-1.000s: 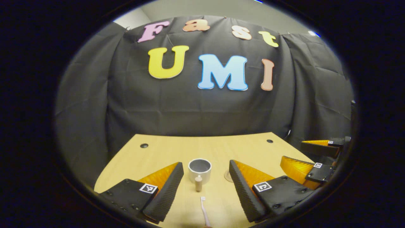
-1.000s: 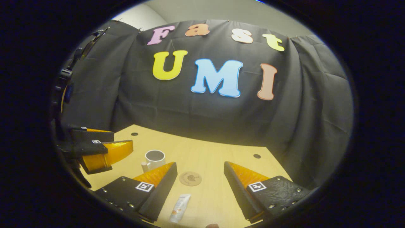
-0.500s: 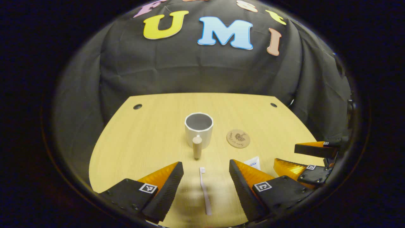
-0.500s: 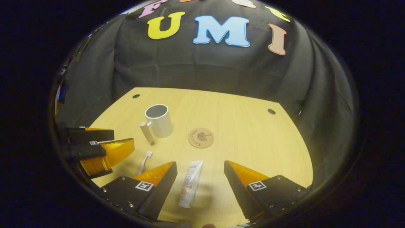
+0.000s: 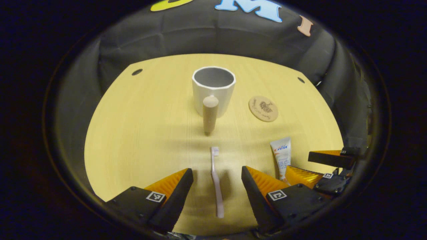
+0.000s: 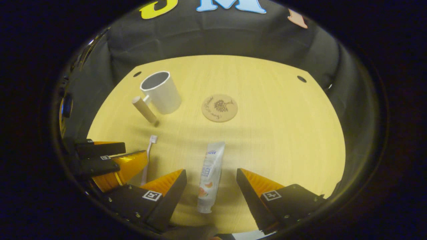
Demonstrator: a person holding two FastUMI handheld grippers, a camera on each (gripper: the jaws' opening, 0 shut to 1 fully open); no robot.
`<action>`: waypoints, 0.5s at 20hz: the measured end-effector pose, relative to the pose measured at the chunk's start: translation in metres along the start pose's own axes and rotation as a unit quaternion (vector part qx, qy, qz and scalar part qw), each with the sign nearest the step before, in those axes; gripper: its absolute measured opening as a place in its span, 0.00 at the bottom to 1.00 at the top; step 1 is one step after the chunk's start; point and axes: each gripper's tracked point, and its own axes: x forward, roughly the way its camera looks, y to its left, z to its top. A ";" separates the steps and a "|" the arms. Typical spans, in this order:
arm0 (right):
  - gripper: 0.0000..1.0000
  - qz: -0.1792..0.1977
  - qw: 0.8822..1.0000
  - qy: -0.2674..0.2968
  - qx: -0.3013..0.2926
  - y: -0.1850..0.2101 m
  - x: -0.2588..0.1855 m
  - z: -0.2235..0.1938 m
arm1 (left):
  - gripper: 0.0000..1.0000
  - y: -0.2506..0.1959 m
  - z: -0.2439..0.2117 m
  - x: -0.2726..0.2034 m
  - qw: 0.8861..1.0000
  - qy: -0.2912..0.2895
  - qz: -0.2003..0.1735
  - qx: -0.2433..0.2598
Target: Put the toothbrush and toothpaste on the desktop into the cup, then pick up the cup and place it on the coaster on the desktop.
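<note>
Left gripper view: pink toothbrush (image 5: 216, 181) flat btwn wide-open, empty left hand-held gripper (image 5: 217, 181).

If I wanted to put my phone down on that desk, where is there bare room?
The widest bare stretch lies to the right of the coaster, out to the desk edge. Another lies left of the cup and its handle. It is crowded along the near edge: the toothbrush sits between the left gripper fingers, the toothpaste between the right gripper fingers.
</note>
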 end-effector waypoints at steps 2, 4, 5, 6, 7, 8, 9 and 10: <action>0.95 0.001 1.000 0.025 0.001 -0.002 0.009 -0.008 | 0.96 0.003 -0.012 0.009 0.999 0.035 -0.002 -0.003; 0.97 0.001 0.999 0.045 0.005 -0.004 0.017 -0.015 | 0.96 0.004 -0.022 0.015 0.998 0.062 -0.001 -0.001; 0.97 0.003 0.998 0.055 0.009 -0.004 0.020 -0.019 | 1.00 0.003 -0.027 0.017 0.997 0.072 0.001 0.001; 0.95 0.008 0.998 0.064 0.013 -0.003 0.023 -0.021 | 0.90 0.002 -0.031 0.019 0.997 0.081 0.001 0.004; 0.97 0.012 0.997 0.072 0.018 -0.002 0.026 -0.024 | 0.91 0.003 -0.035 0.024 0.996 0.087 0.003 0.005; 0.95 0.015 0.997 0.076 0.021 -0.001 0.027 -0.025 | 0.96 0.003 -0.039 0.027 0.995 0.095 0.004 0.005; 0.95 0.017 0.996 0.079 0.023 -0.001 0.029 -0.026 | 0.95 0.004 -0.043 0.029 0.995 0.102 0.006 0.002; 0.95 0.018 0.996 0.081 0.024 0.000 0.030 -0.026 | 1.00 0.004 -0.046 0.030 0.994 0.110 0.007 -0.003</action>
